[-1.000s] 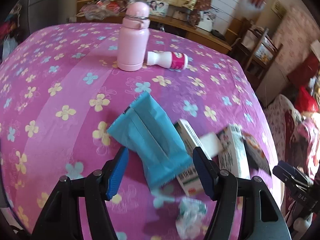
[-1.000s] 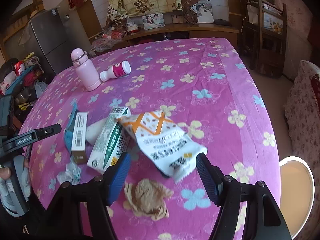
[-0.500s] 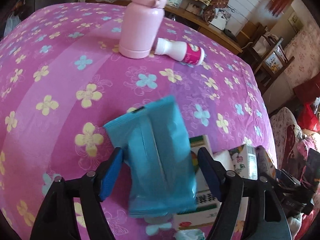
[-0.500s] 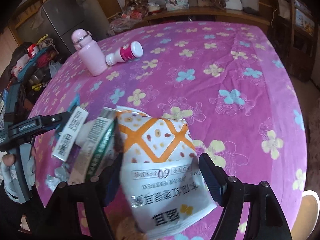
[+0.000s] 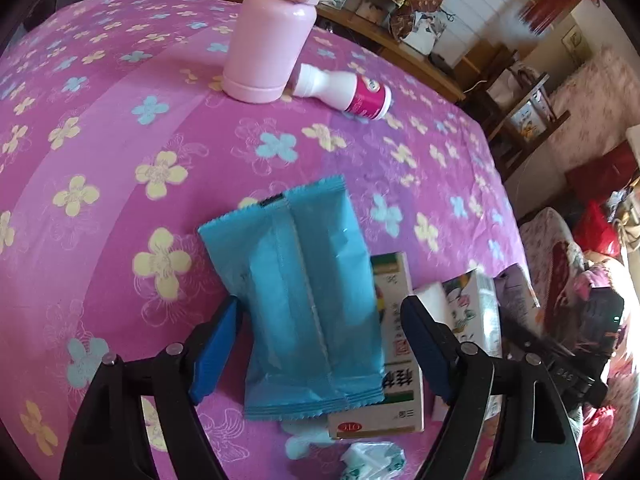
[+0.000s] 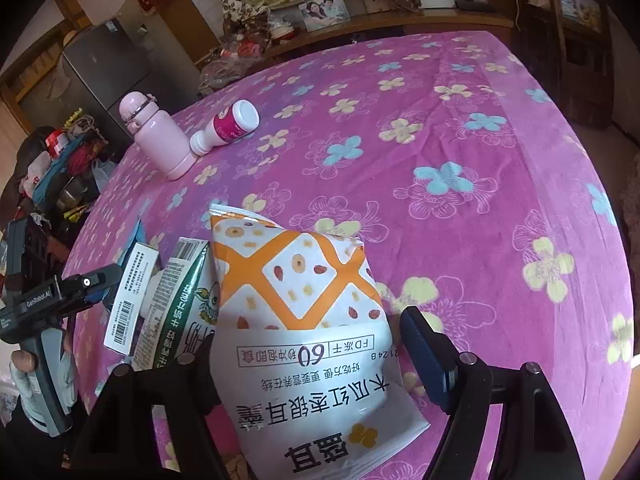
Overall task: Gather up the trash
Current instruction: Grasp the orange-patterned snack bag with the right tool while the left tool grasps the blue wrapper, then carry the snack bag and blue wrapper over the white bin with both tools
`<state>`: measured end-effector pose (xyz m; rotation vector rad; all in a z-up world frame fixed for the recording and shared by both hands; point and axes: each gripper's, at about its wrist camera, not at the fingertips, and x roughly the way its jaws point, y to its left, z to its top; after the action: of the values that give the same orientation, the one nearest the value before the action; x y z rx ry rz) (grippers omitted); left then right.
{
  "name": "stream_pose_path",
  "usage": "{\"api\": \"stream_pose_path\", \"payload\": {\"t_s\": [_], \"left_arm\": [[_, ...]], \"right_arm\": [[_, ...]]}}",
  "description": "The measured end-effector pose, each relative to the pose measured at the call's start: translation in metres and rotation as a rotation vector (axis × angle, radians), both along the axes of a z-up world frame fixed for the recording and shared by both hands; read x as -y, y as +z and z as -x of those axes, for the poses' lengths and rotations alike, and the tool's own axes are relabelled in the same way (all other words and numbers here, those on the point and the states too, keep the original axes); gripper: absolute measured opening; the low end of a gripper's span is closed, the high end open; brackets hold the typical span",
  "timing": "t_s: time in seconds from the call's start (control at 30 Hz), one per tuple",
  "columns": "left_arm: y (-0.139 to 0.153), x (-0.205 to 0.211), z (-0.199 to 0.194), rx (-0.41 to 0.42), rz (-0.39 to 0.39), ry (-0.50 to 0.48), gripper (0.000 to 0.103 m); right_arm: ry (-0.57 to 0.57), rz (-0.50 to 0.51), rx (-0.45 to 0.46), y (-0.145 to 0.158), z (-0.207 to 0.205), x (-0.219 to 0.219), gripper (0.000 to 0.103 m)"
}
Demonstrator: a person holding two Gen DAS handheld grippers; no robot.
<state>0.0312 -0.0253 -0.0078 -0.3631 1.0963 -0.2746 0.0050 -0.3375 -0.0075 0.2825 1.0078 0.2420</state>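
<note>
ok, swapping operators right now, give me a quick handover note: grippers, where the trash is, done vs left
Left gripper: open, fingers either side of the blue wrapper, not clamped.
Right gripper: open, straddling the orange-and-white snack bag.
Trash: wrapper partly overlaps the medicine box; green-and-white carton beside the bag; crumpled tissue at the near edge; small white bottle lying against the upright pink flask.
Done: nothing picked up yet.
Left: close on both packets, then gather the rest. No bin is in view.
</note>
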Motion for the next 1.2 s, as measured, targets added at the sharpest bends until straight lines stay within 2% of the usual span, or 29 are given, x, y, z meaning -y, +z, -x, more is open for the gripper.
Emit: {"api": "stream_pose_path", "payload": {"t_s": [0.03,0.07,0.17,0.2,0.23,0.37,0.53,0.77,0.9,1.2], "left_arm": [[-0.002,-0.003,0.0,-0.005,0.016,0.012,0.082],[-0.004,-0.007,0.0,-0.018,0.03,0.022,0.082],[-0.011,-0.022,0.001,-0.034,0.071,0.05,0.076],[-0.012,-0.024,0.002,-0.033,0.063,0.049,0.072],[-0.011,-0.024,0.004,-0.028,0.028,0.045,0.061],[-0.006,-0.016,0.014,-0.005,-0.004,0.004,0.054],[0.028,-0.01,0.032,0.108,-0.041,-0.007,0.054],[0.068,0.028,0.062,0.224,-0.088,-0.115,0.054],[0.076,0.053,0.078,0.264,-0.102,-0.171,0.054],[0.073,0.091,0.102,0.273,-0.151,-0.228,0.054]], "right_arm": [[-0.005,0.007,0.007,-0.001,0.002,-0.001,0.077],[-0.008,0.014,0.013,0.0,0.004,-0.002,0.071],[-0.011,0.032,0.031,0.001,0.012,-0.002,0.068],[-0.011,0.031,0.036,0.002,0.015,-0.002,0.067],[-0.017,0.037,0.04,0.003,0.018,-0.002,0.065],[-0.044,0.042,0.082,0.014,0.032,0.0,0.064],[-0.055,0.052,0.142,0.04,0.056,-0.002,0.064],[-0.077,0.05,0.186,0.063,0.087,-0.003,0.064],[-0.089,0.056,0.185,0.066,0.101,-0.002,0.064],[-0.133,0.079,0.2,0.072,0.134,0.006,0.064]]}}
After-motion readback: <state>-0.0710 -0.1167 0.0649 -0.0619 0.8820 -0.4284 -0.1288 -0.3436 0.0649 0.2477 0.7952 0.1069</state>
